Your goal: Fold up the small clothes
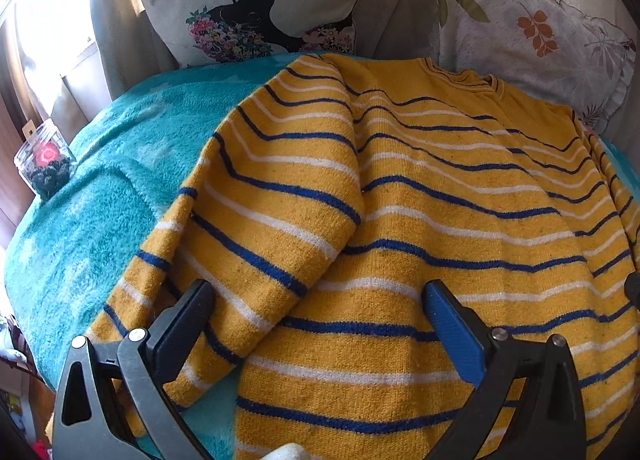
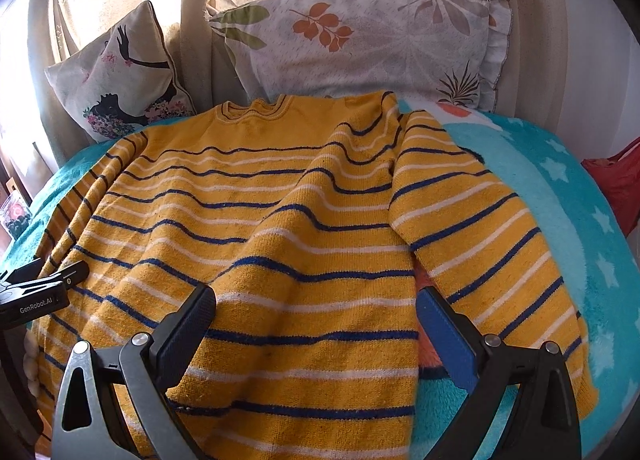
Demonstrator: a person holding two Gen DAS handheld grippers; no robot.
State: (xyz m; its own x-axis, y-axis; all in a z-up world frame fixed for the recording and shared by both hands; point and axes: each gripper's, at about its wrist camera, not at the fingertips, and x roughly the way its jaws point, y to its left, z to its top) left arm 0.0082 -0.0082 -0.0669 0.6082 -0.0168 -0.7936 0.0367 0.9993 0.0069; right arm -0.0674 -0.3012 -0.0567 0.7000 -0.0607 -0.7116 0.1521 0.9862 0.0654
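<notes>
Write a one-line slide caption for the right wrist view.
Open right gripper poised over a yellow striped sweater spread on a teal blanket, pillows behind.

teal fleece blanket (image 1: 100,220) under a striped yellow sweater (image 1: 420,228), two pillows (image 2: 360,44) behind

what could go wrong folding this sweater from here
1. The left sleeve already lies over the sweater body, bunched; folding over it may trap wrinkles.
2. The glass jar sits at the edge of the teal blanket; dragging fabric could tip it.
3. Both tongs, left and right, are open above thick knit, so a shallow pinch may slip.
</notes>
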